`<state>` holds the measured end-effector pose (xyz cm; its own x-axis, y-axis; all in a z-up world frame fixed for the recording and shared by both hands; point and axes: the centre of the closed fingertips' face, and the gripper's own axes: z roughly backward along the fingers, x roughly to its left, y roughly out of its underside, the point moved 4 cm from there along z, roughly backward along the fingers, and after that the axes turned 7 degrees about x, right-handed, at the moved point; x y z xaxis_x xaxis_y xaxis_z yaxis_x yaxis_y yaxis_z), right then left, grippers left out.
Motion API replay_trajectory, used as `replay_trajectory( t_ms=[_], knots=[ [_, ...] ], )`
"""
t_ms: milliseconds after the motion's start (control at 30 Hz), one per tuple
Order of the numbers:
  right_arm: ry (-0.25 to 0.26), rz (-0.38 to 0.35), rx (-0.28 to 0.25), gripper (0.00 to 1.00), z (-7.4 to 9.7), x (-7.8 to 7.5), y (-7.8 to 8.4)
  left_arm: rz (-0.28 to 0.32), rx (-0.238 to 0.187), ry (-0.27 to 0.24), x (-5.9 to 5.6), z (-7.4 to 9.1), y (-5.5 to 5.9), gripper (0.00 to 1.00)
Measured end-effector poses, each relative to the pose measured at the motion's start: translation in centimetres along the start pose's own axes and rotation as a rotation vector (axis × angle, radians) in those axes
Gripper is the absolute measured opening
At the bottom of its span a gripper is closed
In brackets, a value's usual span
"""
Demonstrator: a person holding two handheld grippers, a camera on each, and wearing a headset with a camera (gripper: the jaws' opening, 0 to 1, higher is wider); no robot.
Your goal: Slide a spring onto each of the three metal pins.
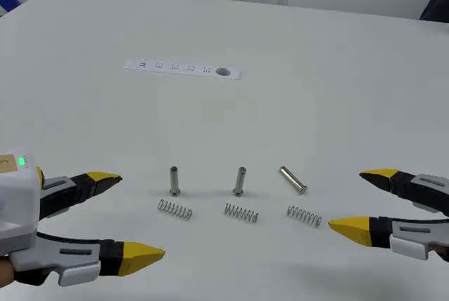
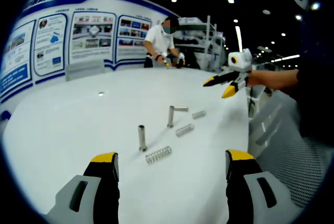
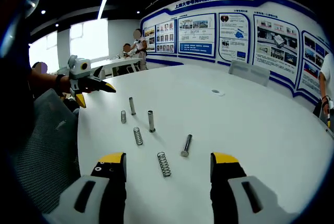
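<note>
Three pins [image 1: 239,181] line up left to right on the table [image 1: 337,90]. One spring [image 1: 240,212] lies just on the near side of each.

L gripper [image 1: 141,214], R gripper [image 1: 345,199]: ylw-tipped, blk/gry

The pins [image 1: 239,181] and coiled springs [image 1: 240,212] look like shiny bare metal, the table [image 1: 316,104] smooth matt white.
</note>
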<state>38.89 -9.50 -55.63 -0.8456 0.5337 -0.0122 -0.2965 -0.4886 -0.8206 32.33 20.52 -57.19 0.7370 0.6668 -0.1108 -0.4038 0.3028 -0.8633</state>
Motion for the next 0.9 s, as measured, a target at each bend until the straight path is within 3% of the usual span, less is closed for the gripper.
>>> replay_trajectory(
  t_ms=[667,900],
  knots=[
    [0.028,0.008,0.028,0.55,-1.3,-1.6,-2.4,0.002,-0.002,0.0,0.1,0.0,0.0,0.84],
    [0.035,0.026,0.082,0.5,-2.8,-2.0,-3.0,0.007,-0.004,0.003,0.2,0.0,0.1,0.83]
  ],
)
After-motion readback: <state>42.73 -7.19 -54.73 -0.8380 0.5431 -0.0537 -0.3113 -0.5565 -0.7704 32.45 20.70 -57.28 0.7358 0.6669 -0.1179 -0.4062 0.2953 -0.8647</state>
